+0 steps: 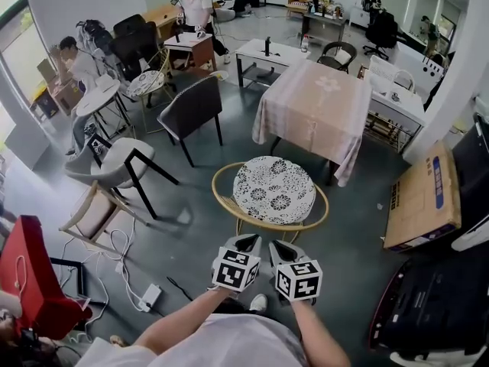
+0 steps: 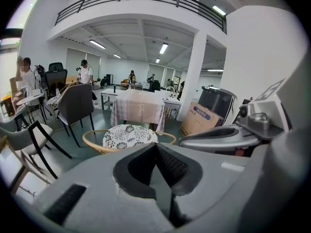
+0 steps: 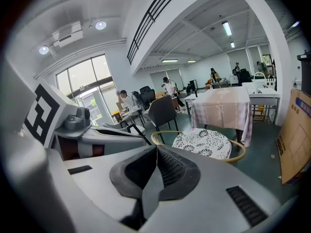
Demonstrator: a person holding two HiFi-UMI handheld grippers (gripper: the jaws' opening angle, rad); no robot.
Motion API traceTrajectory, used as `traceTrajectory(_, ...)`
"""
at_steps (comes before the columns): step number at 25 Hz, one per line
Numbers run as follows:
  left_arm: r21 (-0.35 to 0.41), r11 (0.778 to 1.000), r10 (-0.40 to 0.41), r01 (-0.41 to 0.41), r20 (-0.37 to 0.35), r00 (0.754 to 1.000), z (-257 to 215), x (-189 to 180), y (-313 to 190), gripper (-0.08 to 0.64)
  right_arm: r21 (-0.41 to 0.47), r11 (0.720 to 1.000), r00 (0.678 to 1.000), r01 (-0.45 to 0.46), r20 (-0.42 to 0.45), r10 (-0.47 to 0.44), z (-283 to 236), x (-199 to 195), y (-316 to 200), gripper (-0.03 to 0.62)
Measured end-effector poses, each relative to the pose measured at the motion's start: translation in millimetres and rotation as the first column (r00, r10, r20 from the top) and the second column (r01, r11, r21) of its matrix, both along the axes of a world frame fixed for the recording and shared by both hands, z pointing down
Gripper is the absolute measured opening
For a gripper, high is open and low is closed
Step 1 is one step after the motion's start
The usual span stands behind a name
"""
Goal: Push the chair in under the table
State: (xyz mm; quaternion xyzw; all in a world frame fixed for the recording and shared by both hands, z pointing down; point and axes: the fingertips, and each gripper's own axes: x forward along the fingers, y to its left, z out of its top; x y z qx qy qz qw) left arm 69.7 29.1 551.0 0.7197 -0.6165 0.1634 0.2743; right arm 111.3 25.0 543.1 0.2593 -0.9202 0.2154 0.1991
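A round chair [image 1: 273,189] with a rattan hoop rim and a black-and-white floral cushion stands on the grey floor, just in front of a square table [image 1: 313,105] draped in a pale pink cloth. My left gripper [image 1: 246,241] and right gripper [image 1: 280,245] are side by side on the near side of the chair's rim, both shut with nothing between them. A small gap seems to separate them from the rim. In the left gripper view the chair [image 2: 129,136] and table [image 2: 137,108] lie beyond my left gripper [image 2: 155,145]. The right gripper view shows the chair [image 3: 203,142] past my right gripper [image 3: 156,147].
A dark grey chair [image 1: 191,109] stands left of the table, with a white chair [image 1: 122,163] and a tipped wooden chair [image 1: 95,212] further left. A cardboard box [image 1: 424,197] lies at the right. Cables and a power strip [image 1: 149,295] trail on the floor. People work at desks behind.
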Motion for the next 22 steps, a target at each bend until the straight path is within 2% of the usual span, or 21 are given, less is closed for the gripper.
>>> traceTrajectory(6, -0.004, 0.999, 0.036, -0.036, 0.011, 0.999, 8, -14, -9, 0.005, 0.004, 1.0, 0.999, -0.013, -0.033, 0.013, 10, -9, -8, 0.005)
traceTrajectory(12, -0.008, 0.993, 0.121, -0.121, 0.021, 0.992, 13, -43, -22, 0.005, 0.046, 0.998, 0.995, -0.038, -0.094, 0.043, 18, -33, -21, 0.005)
traceTrajectory(18, -0.017, 0.976, 0.218, -0.218, 0.033, 0.975, 20, -76, -39, 0.005, 0.061, 0.996, 0.983, -0.065, -0.165, 0.074, 33, -57, -33, 0.006)
traceTrajectory(22, -0.01, 0.953, 0.304, -0.304, 0.087, 0.949, 28, -89, -48, 0.005, 0.085, 0.993, 0.973, -0.08, -0.211, 0.096, 41, -65, -38, 0.006)
